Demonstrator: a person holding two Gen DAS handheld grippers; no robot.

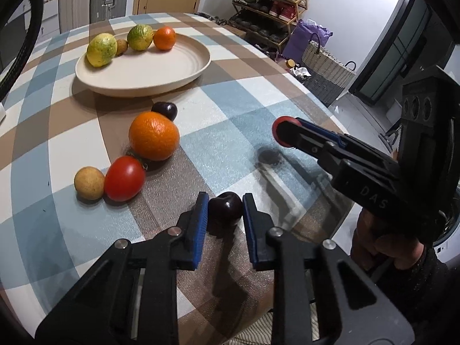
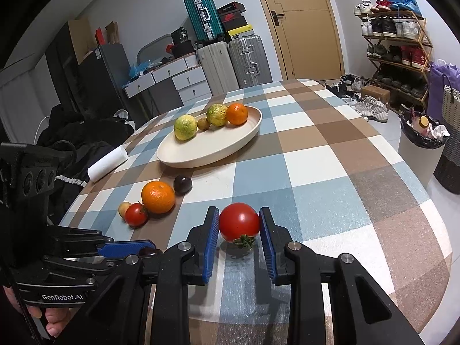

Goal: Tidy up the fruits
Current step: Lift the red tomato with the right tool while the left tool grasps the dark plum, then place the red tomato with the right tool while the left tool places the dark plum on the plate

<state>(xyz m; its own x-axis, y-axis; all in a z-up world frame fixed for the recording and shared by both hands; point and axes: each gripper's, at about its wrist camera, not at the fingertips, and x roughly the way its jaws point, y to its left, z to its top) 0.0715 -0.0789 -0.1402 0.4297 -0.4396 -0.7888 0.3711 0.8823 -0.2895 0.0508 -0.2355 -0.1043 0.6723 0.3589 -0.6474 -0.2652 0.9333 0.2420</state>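
Left tongs (image 1: 225, 205) pinching a dark plum (image 1: 224, 207) that sits on the checked surface (image 1: 253, 106), pads pressed on both sides. Right tongs (image 2: 239, 223) clamped on a red tomato (image 2: 239, 222), just above the surface, stem down.

Cream plate (image 1: 161, 72) further back holds four fruits along its far rim: two yellow-green citrus (image 1: 101, 49), (image 1: 140, 36), a small brown fruit (image 1: 121, 47) between them, and a small orange (image 1: 164, 38) at the right end. Rest of the plate bare.

Loose on the surface between plate and tongs, in a row: second dark plum (image 1: 164, 110), big orange (image 1: 153, 136), second tomato (image 1: 124, 178), small tan fruit (image 1: 89, 182), each touching or nearly touching its neighbour.

White roll (image 2: 107, 164) at the surface's left edge. Suitcases (image 2: 230, 63), door (image 2: 302, 23), shoe rack (image 2: 396, 49) behind.
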